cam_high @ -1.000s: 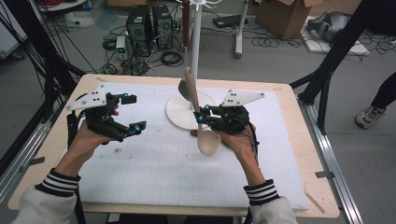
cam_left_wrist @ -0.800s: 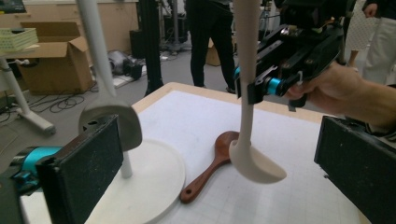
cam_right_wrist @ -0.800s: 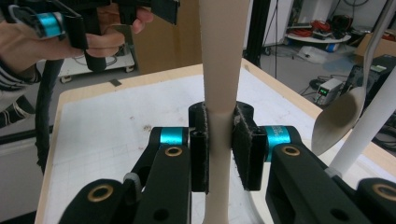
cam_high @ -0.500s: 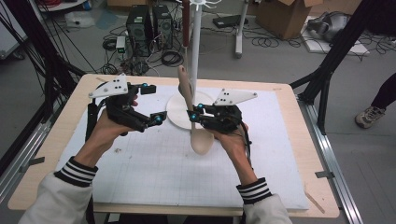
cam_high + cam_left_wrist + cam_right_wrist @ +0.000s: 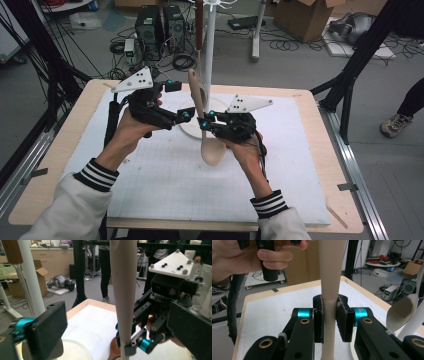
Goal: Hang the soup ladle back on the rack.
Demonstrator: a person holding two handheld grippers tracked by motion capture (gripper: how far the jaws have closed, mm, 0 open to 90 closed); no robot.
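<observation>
Just toward six o'clock of the round white stand base, at the middle of the white gridded mat, the right gripper pinches the handle of a long pale wooden spoon between its two black pads, bowl end hanging toward six o'clock. The left gripper sits at the spoon's nine o'clock with its jaws spread wide, the handle apparently between them, untouched. A second wooden spoon leans beside the white upright pole.

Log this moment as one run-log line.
right claw: shut on pale wooden spoon, upright | left claw: open beside handle | white round-based stand: behind
</observation>
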